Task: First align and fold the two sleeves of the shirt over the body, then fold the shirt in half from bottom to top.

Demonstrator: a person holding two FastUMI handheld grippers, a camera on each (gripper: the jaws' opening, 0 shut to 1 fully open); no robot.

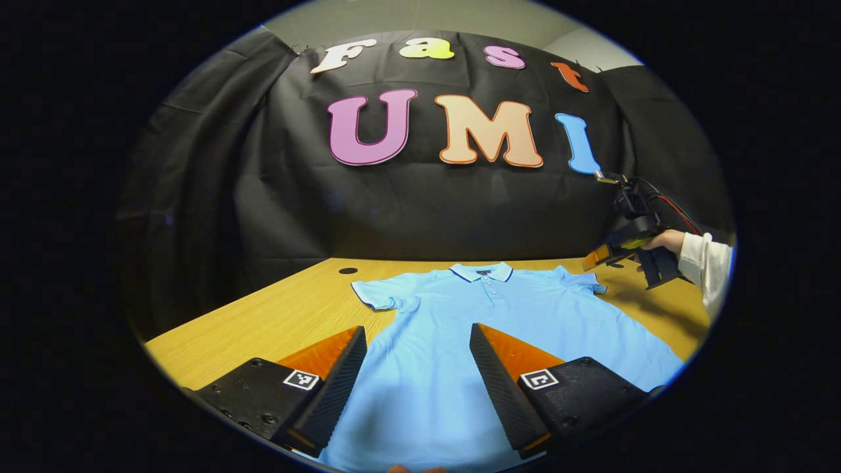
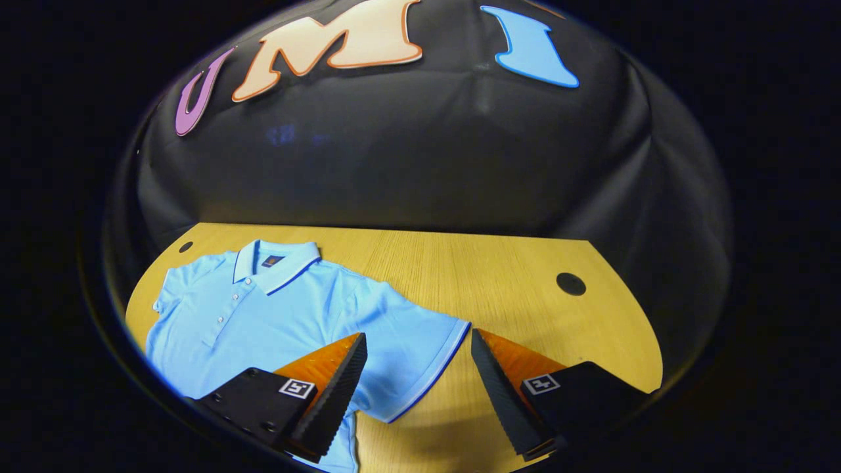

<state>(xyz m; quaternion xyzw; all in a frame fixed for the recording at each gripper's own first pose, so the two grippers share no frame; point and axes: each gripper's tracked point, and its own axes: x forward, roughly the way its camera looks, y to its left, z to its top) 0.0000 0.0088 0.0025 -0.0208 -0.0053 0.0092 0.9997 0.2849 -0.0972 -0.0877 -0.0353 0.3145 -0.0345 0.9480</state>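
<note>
Shirt (image 2: 276, 315) lies flat and face-up on the surface (image 2: 499, 276), collar toward 12 o'clock, both sleeves still spread. First step, by my reading: the right tool (image 2: 418, 374), wide open and empty, hovers over the sleeve (image 2: 420, 355), which wants gripping at its hem. Left tool (image 1: 418, 374), likewise open, hangs over the shirt's body.
</note>
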